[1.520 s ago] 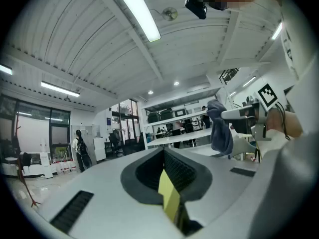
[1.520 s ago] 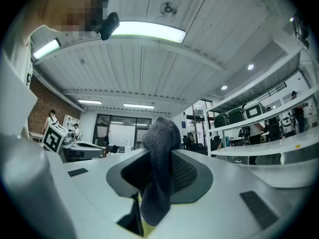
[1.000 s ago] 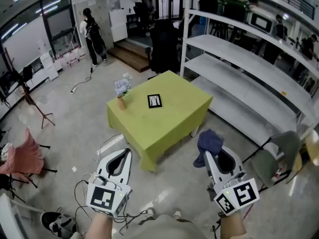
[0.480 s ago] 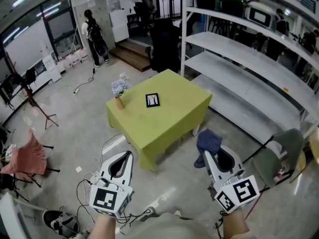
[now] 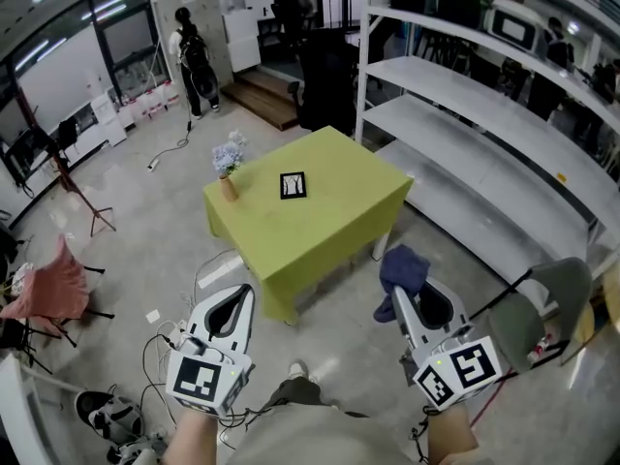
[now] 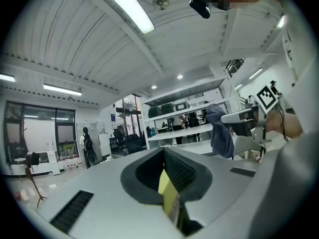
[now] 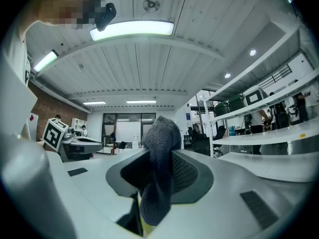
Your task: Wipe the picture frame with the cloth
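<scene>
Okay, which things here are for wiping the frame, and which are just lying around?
For the job: cloth, held in the right claw; frame, on the green table.
Lying about: vase, shelves, pink chair, cables.

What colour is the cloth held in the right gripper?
Dark blue. The cloth shows best in the head view; the right gripper view shows it greyer.

Head view high, steeply down, table (image 5: 329, 216) far; gripper views along jaws, tilted ceilingward — share shelving (image 5: 465, 129).
</scene>
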Motion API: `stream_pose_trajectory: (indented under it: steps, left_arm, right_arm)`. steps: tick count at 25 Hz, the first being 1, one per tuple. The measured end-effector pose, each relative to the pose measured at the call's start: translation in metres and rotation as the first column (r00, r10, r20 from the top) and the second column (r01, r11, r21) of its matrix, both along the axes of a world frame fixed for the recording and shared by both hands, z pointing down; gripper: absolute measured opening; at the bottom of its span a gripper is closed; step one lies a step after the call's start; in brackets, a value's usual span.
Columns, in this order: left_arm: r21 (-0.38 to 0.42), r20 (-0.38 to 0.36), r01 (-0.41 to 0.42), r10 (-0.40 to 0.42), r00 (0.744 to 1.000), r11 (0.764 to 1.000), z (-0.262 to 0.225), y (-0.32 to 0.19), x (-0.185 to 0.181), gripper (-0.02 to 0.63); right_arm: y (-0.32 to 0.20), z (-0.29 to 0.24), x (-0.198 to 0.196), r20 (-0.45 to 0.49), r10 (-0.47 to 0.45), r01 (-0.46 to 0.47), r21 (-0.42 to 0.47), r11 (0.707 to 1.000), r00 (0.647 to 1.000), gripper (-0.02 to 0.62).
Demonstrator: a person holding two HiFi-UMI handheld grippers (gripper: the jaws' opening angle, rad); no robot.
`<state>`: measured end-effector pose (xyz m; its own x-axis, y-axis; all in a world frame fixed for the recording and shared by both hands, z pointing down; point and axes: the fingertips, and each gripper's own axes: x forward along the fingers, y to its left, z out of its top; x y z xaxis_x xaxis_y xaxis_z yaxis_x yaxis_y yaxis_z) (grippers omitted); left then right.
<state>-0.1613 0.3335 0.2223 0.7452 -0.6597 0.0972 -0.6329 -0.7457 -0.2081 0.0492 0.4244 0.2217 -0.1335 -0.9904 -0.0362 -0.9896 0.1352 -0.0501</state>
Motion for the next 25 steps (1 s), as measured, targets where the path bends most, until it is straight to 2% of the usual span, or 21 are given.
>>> stream_pose_trajectory:
  steps: [9,13,17,20,25]
  left_arm:
    - [0.017,-0.030,0.051,-0.051,0.998,0.999,0.011,-0.039,0.014,0.008]
    - [0.029,-0.025,0.031,-0.030,0.999,0.999,0.023,-0.060,0.024,0.006]
    - [0.007,-0.024,0.050,-0.050,0.998,0.999,0.027,-0.089,0.030,0.006]
    - [0.024,-0.033,0.031,-0.030,0.999,0.999,0.034,-0.113,0.039,0.008]
    - [0.008,-0.020,0.029,-0.028,0.999,1.000,0.039,-0.163,0.049,0.008]
  right_arm:
    - [-0.036,0.008,0.028,-0.062,0.024,-0.023,0.013,1.000,0.998,0.117]
    - [-0.059,0.015,0.034,-0.064,0.016,-0.016,0.001,1.000,0.998,0.118]
    - [-0.090,0.021,0.042,-0.072,0.016,-0.016,-0.005,1.000,0.997,0.120]
    - [-0.116,0.027,0.049,-0.071,0.020,-0.021,-0.013,1.000,0.997,0.120]
    - [-0.166,0.032,0.057,-0.072,0.019,-0.021,-0.037,0.999,0.997,0.120]
